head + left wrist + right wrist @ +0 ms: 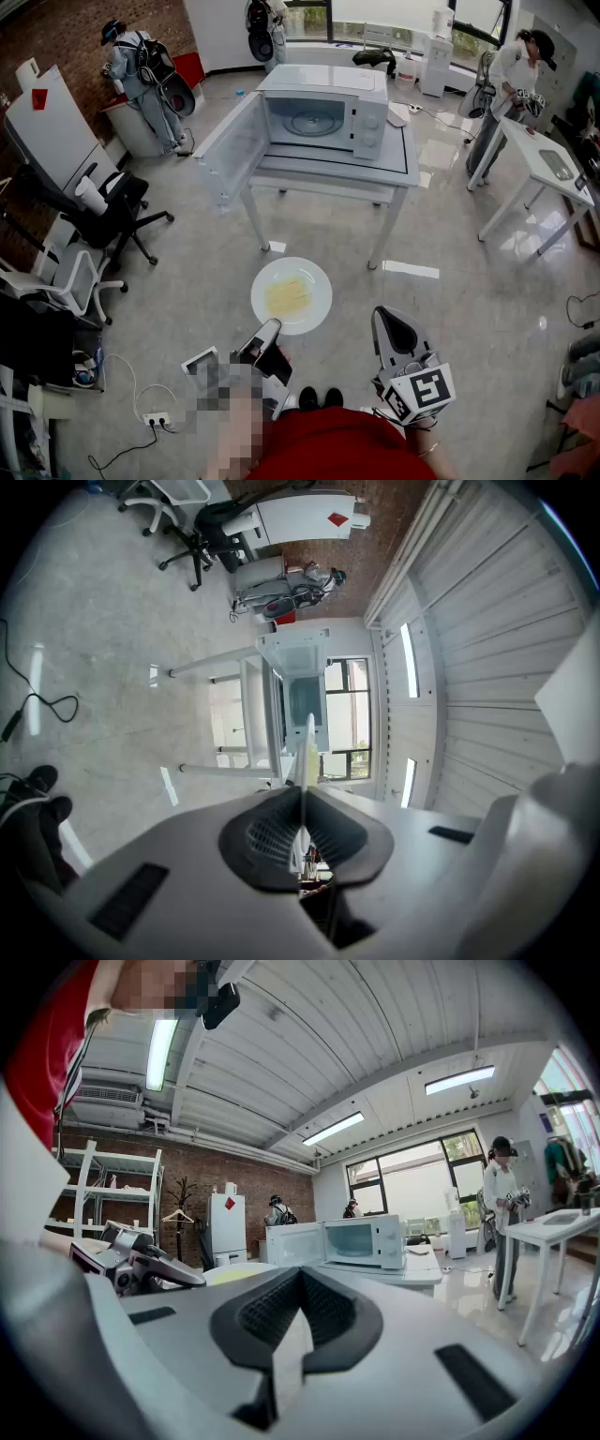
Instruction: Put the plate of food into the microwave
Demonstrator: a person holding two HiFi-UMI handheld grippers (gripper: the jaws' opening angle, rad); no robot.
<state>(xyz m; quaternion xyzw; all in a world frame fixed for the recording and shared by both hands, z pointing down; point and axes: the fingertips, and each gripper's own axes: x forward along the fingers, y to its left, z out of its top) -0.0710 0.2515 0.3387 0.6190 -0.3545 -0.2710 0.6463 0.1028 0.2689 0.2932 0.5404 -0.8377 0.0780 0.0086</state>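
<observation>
the left tool (270,328) is clamping the near rim of the white plate (314,277) of yellow food (287,296), holding it level above the floor (187,262), short of the worktop (398,171) carrying the open-doored microwave (323,111); the right tool (386,323) is hovering alongside, jaws together, empty.

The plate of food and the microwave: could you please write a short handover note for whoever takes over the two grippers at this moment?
Left gripper: shut on the rim of the plate, which is held about level in the air with yellow food on it.
Right gripper: jaws together, nothing between them, beside the plate.
Microwave: on the white table ahead, door swung wide open, nothing on its turntable.
Done: plate gripped, door open.
Left: carry the plate forward, set it inside, let go.
</observation>
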